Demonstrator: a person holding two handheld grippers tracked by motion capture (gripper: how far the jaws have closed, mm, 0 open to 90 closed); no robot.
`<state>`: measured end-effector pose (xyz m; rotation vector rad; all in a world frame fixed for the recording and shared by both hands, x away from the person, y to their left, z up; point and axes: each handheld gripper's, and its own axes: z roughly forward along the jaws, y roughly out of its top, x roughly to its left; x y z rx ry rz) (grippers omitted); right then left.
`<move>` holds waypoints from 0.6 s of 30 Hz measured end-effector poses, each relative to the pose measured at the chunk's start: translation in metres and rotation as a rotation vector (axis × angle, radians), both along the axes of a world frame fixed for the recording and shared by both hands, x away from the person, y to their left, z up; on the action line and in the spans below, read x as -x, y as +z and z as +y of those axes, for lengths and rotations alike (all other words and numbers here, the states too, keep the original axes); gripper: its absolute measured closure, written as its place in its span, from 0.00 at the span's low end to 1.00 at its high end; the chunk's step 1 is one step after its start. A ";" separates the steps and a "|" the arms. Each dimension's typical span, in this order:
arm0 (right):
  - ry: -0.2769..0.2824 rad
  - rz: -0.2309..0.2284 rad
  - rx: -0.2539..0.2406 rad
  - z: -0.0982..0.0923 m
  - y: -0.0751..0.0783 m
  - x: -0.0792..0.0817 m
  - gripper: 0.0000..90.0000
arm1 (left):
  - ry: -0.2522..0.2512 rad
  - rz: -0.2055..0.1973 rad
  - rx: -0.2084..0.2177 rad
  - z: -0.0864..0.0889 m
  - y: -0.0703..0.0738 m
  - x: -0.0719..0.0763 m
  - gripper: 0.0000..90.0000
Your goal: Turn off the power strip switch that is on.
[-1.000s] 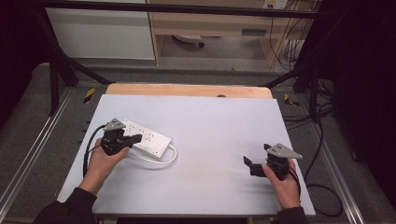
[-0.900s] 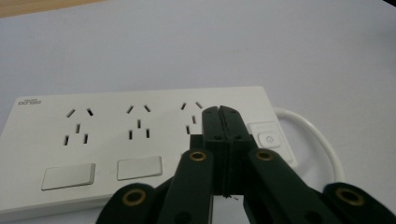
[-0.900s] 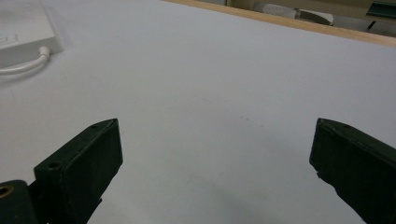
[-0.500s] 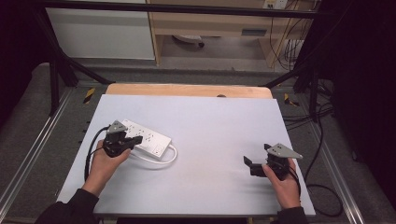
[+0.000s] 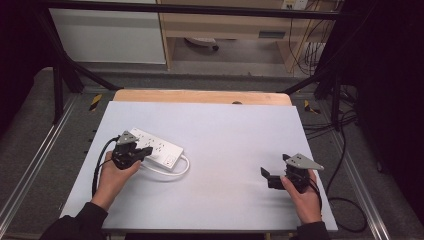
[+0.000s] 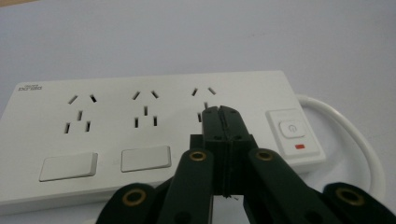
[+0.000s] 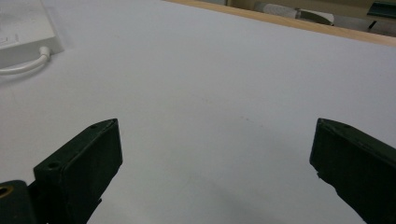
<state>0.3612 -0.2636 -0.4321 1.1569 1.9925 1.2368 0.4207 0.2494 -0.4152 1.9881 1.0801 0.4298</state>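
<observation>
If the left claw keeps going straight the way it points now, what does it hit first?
The left claw, shut, points at the white power strip, by the third socket group near the switch. It would likely meet the strip's top face there; the remaining gap is unclear.

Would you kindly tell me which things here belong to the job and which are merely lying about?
In the job:
- white plastic power strip with its white cable
- shut left gripper

Lying about:
- open right gripper, idle
- grey table mat
</observation>
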 end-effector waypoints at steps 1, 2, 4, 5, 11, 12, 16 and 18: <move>0.000 0.000 0.001 0.000 0.000 0.000 0.03 | 0.001 -0.001 -0.002 0.000 0.000 0.000 1.00; 0.000 0.002 0.000 0.000 0.000 0.000 0.03 | 0.002 -0.002 -0.002 0.000 0.000 0.000 1.00; 0.001 0.002 0.000 0.000 0.000 0.000 0.03 | 0.004 -0.005 -0.003 0.000 -0.001 -0.001 1.00; 0.002 0.001 0.001 0.000 0.000 0.000 0.03 | 0.005 -0.006 -0.004 0.000 -0.001 -0.001 1.00; 0.004 0.004 0.002 0.000 0.000 0.000 0.03 | 0.006 0.000 -0.008 -0.001 -0.004 -0.001 1.00; 0.003 0.005 0.002 0.000 0.000 0.000 0.03 | 0.007 0.001 -0.009 -0.001 -0.004 -0.001 1.00; 0.004 0.004 0.004 0.001 0.000 0.000 0.03 | 0.014 0.003 -0.014 0.000 -0.007 -0.002 1.00; 0.004 0.004 0.005 0.001 0.000 0.000 0.03 | 0.020 0.002 -0.013 0.001 -0.007 -0.003 1.00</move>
